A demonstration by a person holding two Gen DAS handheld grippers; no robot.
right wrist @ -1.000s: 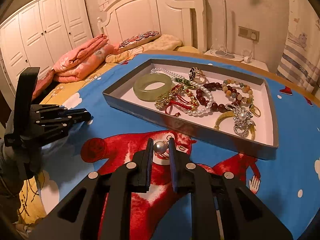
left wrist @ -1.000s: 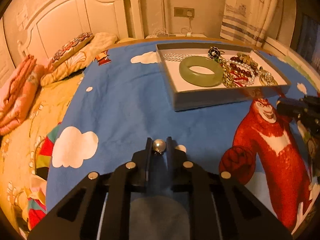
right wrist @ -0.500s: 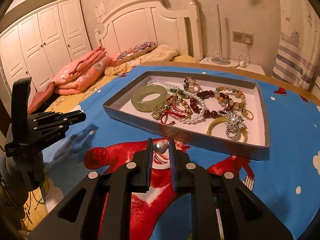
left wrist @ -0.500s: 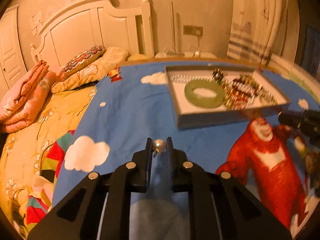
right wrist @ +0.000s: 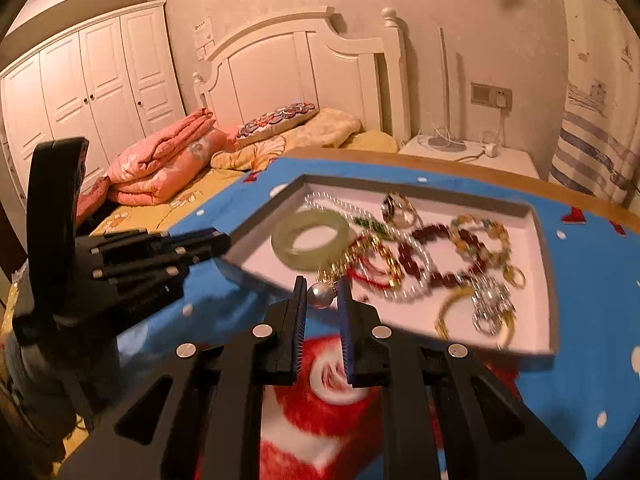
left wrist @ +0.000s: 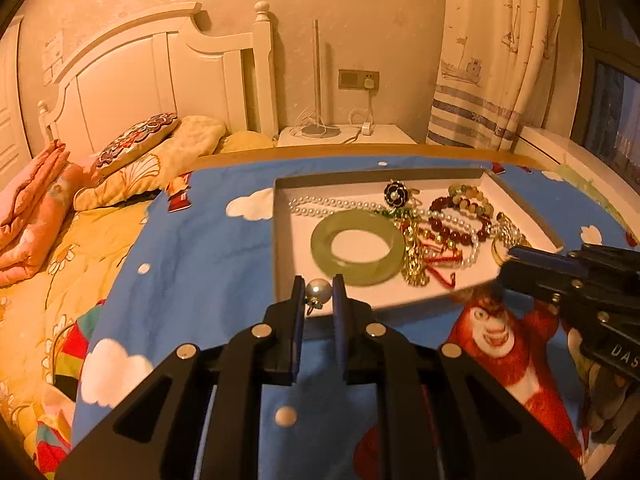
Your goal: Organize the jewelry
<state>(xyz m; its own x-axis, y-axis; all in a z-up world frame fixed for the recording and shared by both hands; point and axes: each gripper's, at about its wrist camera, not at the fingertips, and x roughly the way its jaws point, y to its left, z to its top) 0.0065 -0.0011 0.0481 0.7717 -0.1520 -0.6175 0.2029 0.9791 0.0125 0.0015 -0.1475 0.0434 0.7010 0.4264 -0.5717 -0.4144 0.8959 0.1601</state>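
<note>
A shallow grey tray [left wrist: 520,196] with a white floor lies flat on the blue bedspread. At its 9 o'clock side rests a pale green bangle [left wrist: 357,246], flat. A white pearl strand [left wrist: 328,203] runs along the 12 o'clock edge, beside a black flower brooch [left wrist: 396,193]. Toward 3 o'clock lie dark red beads [left wrist: 448,216], a gold chain [left wrist: 414,248] and a silver brooch [right wrist: 490,304], tangled together. Two single pearl earrings, one [left wrist: 318,291] and another [right wrist: 320,295], are each pinched above the tray's 6 o'clock rim.

Your near half of the tray [left wrist: 320,280] lies bare at 12 o'clock; the jade bangle [left wrist: 357,247] and tangled beads [left wrist: 448,236] crowd toward 1 o'clock.
</note>
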